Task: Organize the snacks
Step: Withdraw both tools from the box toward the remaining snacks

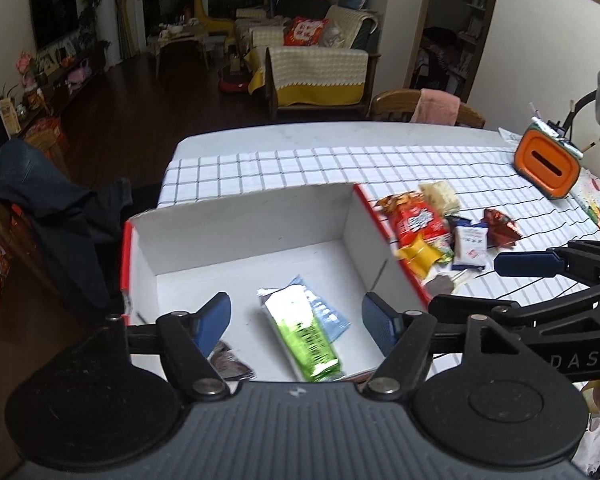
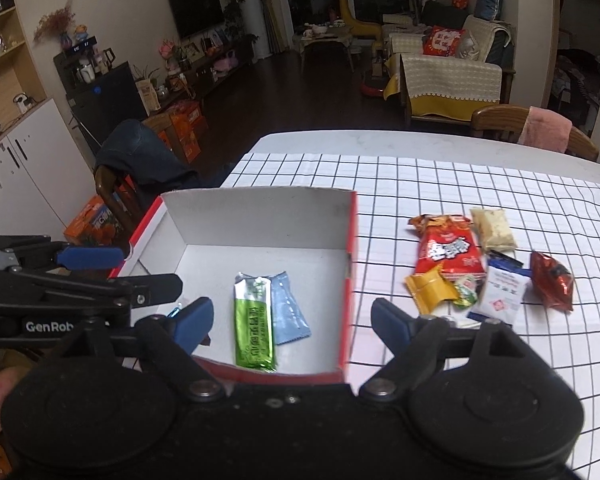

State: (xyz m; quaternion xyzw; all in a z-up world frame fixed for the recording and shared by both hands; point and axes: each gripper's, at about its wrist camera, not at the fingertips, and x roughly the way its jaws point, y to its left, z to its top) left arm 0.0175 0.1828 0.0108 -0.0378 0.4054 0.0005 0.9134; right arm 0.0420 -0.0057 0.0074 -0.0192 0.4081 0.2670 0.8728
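While jaws gape, green packet point(image 1: 302, 330) lies below left hand-held gripper point(image 1: 296, 320).

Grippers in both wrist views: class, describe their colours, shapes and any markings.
Each has black linkage arms with silver pivot bolts, two round black discs at the base and blue pads on the fingers. The left gripper has a ribbed grey body; in the right wrist view its side reads "GenRob". The right gripper has a black body; its side shows "DAS".

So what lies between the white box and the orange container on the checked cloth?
A loose cluster of snack packets, led by a red bag, lies between the box and the orange container; the left wrist view shows it.
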